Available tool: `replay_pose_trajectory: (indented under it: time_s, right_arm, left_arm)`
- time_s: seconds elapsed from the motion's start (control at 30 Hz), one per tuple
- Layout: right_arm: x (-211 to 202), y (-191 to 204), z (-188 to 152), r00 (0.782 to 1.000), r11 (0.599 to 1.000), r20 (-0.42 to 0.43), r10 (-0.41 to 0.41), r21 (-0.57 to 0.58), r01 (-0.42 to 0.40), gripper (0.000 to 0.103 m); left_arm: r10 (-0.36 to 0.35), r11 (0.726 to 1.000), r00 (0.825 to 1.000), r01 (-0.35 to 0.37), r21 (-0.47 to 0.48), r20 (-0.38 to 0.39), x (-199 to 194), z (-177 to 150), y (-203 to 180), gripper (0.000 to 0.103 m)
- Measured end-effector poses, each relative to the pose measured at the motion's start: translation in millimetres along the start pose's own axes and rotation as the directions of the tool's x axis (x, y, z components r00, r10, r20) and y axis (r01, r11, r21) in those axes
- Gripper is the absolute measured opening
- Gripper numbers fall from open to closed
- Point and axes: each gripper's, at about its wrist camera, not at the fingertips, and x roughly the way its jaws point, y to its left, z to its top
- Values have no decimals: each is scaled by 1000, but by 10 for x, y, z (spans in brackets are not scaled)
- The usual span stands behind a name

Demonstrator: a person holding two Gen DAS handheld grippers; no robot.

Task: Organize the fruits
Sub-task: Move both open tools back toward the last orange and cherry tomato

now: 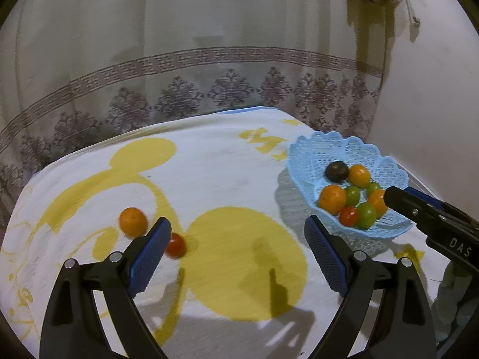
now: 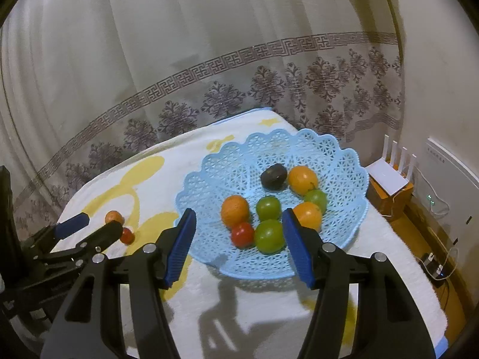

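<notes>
Left gripper (image 1: pixel 236 233) jaws spread, empty, near loose orange (image 1: pixel 133 221) and red tomato (image 1: pixel 175 244) on cloth; right gripper (image 2: pixel 238 233) spread over basket (image 2: pixel 209 161); round fruit may roll off if nudged.

A soft white cloth with yellow shapes (image 1: pixel 209 179) covers the top. On it sit a light blue lacy plastic basket (image 2: pixel 344 161), a small round orange fruit (image 1: pixel 133 220) and a small red tomato (image 1: pixel 177 245).
</notes>
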Motion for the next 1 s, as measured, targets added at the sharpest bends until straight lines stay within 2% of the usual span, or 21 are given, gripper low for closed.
replay_pose_trajectory:
  time_s: [0.4,1.0]
  right_arm:
    - [41,272,-104,999,996,-13,48,-77,-49,72]
    - [177,699,-251,992,982,-71,104,-151,-114,75]
  left_arm:
    - [64,996,997,-66,-66,-31,-76,-198,422,90]
    - [118,984,991,-125,-125,-61,-154,-365,811,90]
